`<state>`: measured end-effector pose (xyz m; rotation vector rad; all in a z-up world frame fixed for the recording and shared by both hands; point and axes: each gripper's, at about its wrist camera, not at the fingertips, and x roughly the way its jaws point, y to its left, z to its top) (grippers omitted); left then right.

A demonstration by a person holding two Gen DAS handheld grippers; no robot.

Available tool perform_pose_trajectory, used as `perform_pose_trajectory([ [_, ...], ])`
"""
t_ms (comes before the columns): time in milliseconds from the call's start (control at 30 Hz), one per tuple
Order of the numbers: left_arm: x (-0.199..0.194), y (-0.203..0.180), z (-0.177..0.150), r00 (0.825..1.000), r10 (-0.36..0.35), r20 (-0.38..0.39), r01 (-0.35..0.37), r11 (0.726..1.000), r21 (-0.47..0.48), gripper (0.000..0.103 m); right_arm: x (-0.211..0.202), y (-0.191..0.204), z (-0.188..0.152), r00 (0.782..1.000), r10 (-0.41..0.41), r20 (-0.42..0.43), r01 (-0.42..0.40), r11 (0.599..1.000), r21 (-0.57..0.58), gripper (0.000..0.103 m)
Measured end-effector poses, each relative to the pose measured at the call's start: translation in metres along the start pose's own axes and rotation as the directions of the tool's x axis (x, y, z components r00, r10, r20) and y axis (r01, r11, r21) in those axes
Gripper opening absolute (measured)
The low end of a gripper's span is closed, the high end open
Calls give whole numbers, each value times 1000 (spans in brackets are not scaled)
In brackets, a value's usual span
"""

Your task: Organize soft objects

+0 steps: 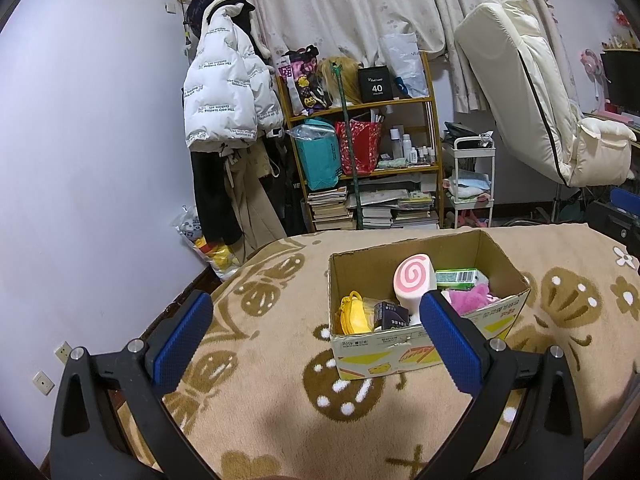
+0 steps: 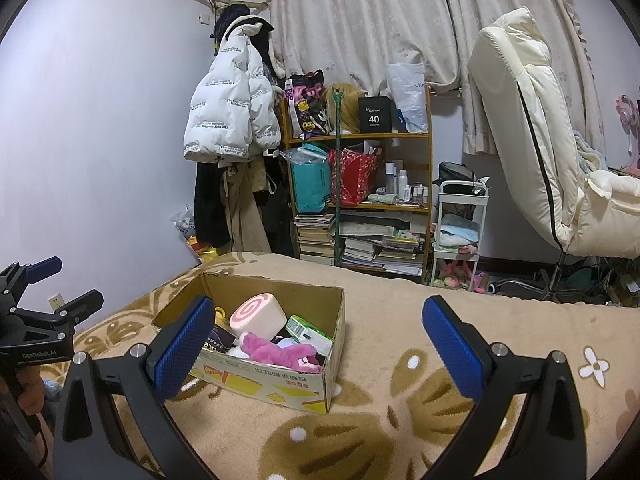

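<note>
Cardboard box (image 1: 420, 354) shows a yellow item (image 1: 352, 314) only from the left wrist; both grippers' jaws spread, empty.

Soft items contained in open cardboard box (image 2: 256, 376) on blanket.
Pink swirl cushion (image 2: 258, 315) tilted at centre; pink plush (image 2: 276, 350) lying at 5 o'clock of it.

White puffer jacket (image 1: 228, 92) beside cluttered wooden shelf (image 1: 360, 152), cream chair (image 1: 536, 92), floral curtains (image 1: 340, 4).

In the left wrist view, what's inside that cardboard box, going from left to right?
Yellow item → dark small box → pink swirl cushion → green packet, with a pink fluffy toy just below it.
</note>
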<state>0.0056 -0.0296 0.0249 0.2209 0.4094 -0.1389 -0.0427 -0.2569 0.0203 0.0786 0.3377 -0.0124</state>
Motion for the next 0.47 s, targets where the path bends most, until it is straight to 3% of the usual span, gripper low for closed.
perform_pose_trajectory([
  [467, -2, 3, 1, 1000, 5, -2, -5, 1000, -4, 102, -2, -5, -2, 1000, 1, -10, -1, 1000, -2, 103],
])
